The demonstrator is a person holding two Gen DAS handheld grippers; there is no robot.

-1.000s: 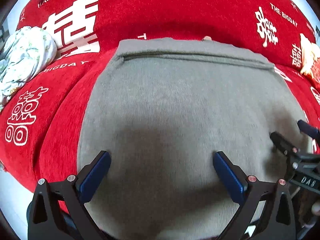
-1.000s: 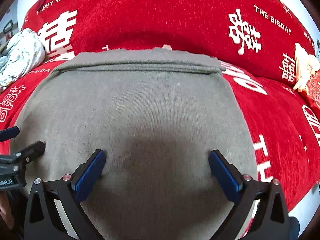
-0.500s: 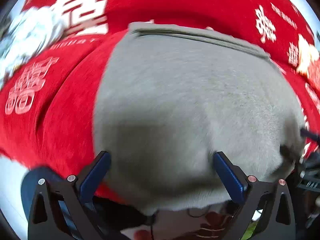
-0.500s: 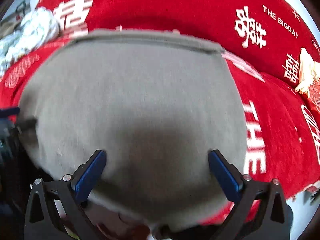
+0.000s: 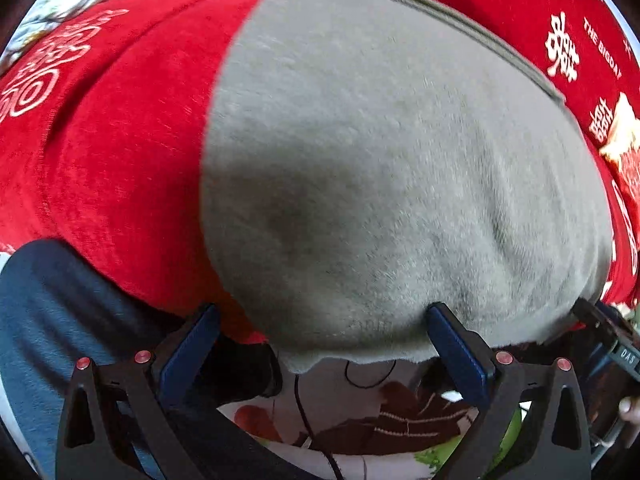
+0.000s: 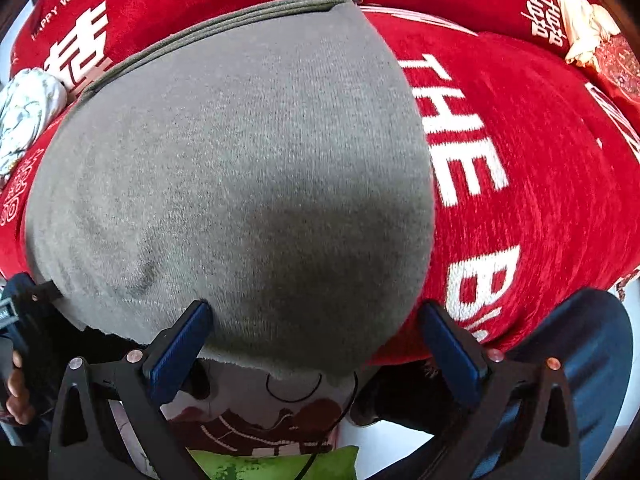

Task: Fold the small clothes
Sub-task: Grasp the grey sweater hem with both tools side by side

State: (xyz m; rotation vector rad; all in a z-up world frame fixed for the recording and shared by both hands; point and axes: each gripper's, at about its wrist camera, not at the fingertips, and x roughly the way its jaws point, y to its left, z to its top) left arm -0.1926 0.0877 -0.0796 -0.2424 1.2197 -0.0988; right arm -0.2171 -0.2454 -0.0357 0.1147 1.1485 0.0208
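A grey knitted garment (image 5: pixel 392 168) lies folded flat on the red cloth (image 5: pixel 120 152), its near edge hanging just over the front of the surface. In the right wrist view the same grey garment (image 6: pixel 240 184) fills the middle. My left gripper (image 5: pixel 322 344) is open at the garment's near edge, nothing between its blue pads. My right gripper (image 6: pixel 316 344) is also open at that near edge, empty. The right gripper's tip (image 5: pixel 604 336) shows at the left wrist view's right side, and the left gripper's body (image 6: pixel 20 312) at the other view's left edge.
The red cloth (image 6: pixel 520 168) bears white lettering and symbols. A pale floral bundle (image 6: pixel 24 120) lies at the far left. A cream cloth item (image 6: pixel 580 28) sits at the far right. Below the front edge are a person's printed shirt (image 6: pixel 272 412) and blue trousers (image 5: pixel 44 320).
Both grippers have drawn back toward the person and tilted down; the garment's near edge and the person's clothing came into view. Both stay open.
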